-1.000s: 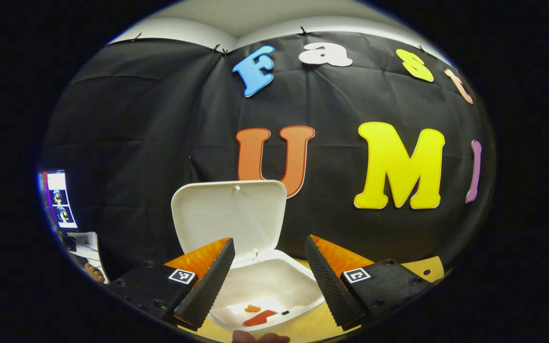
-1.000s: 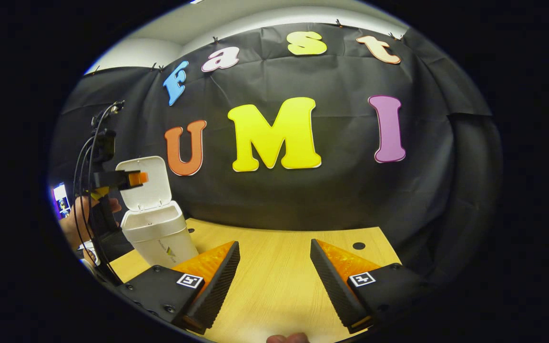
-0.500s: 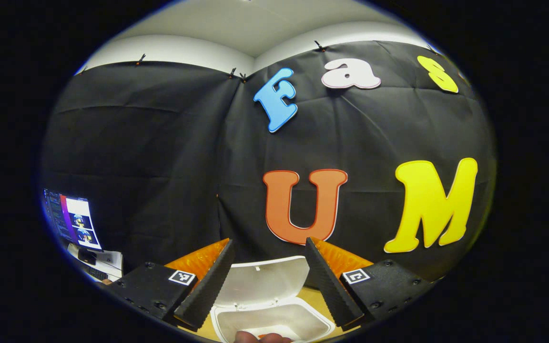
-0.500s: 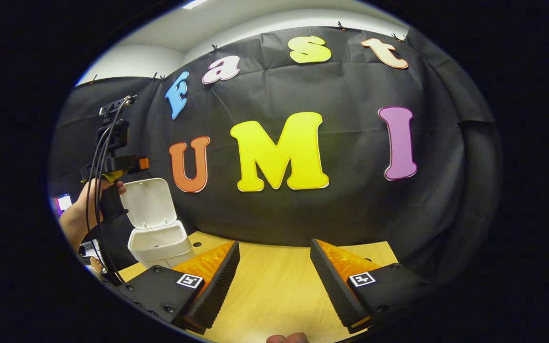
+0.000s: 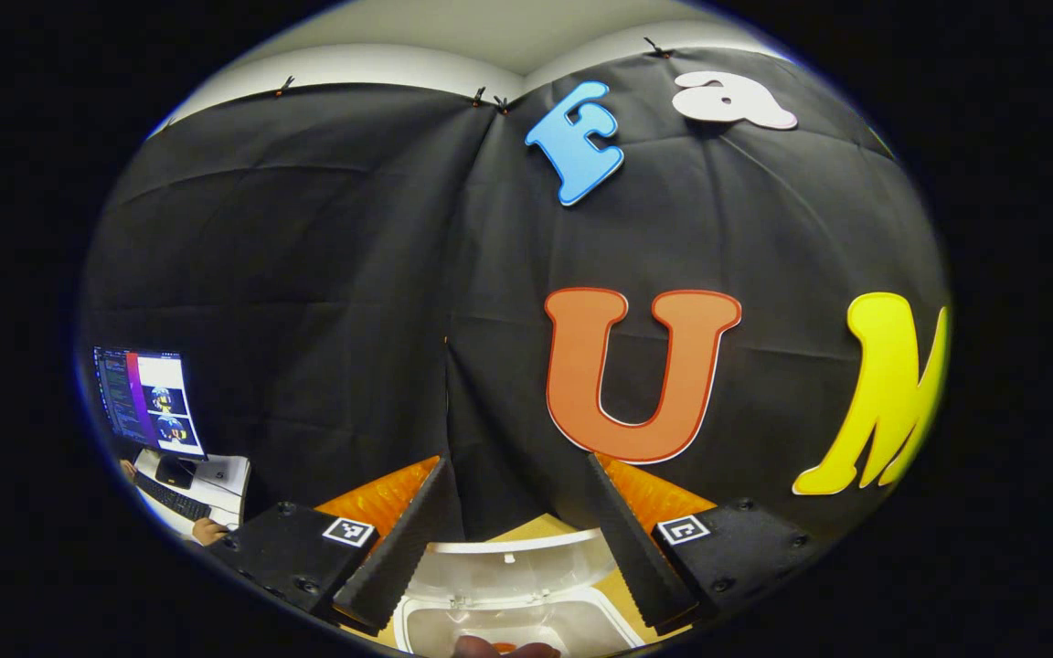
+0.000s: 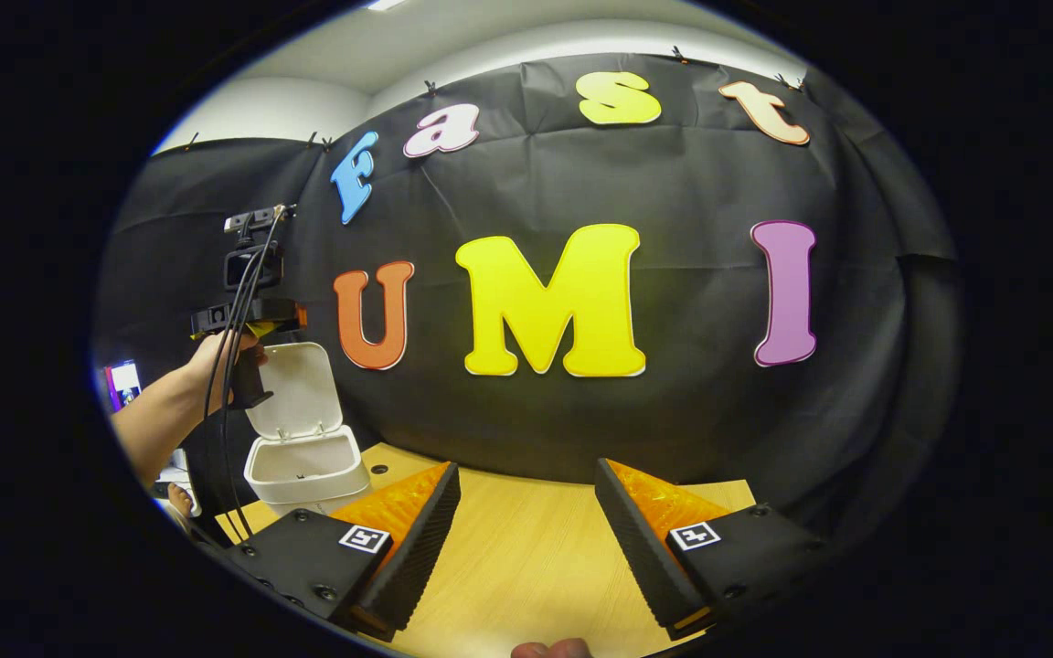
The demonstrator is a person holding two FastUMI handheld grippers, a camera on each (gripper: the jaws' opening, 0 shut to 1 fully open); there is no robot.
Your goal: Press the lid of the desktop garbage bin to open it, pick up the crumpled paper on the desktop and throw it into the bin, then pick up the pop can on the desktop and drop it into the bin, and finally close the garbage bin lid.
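Note:
The white desktop bin [image 6: 307, 468] stands at the table's left end with its lid [image 6: 301, 391] raised upright. A hand holds my left gripper [image 6: 281, 317] just above the lid's top edge. In the left gripper view, my left gripper [image 5: 515, 475] is open, looking at the wall, with the lid's top rim [image 5: 513, 548] and the bin's mouth [image 5: 581, 626] low between its fingers. Something orange [image 5: 504, 647] lies inside the bin. My right gripper [image 6: 526, 471] is open over the bare wooden table [image 6: 536, 557], holding nothing.
A lit monitor [image 5: 147, 402] and a keyboard [image 5: 170, 498] sit on a desk beyond the booth's left side. A person's forearm [image 6: 156, 416] reaches in from the left. The black cloth wall stands close behind the bin.
My left gripper has risen from over the bin's mouth to above the raised lid, so the bin has sunk to the bottom of its view. The right gripper has drifted slightly and stays open.

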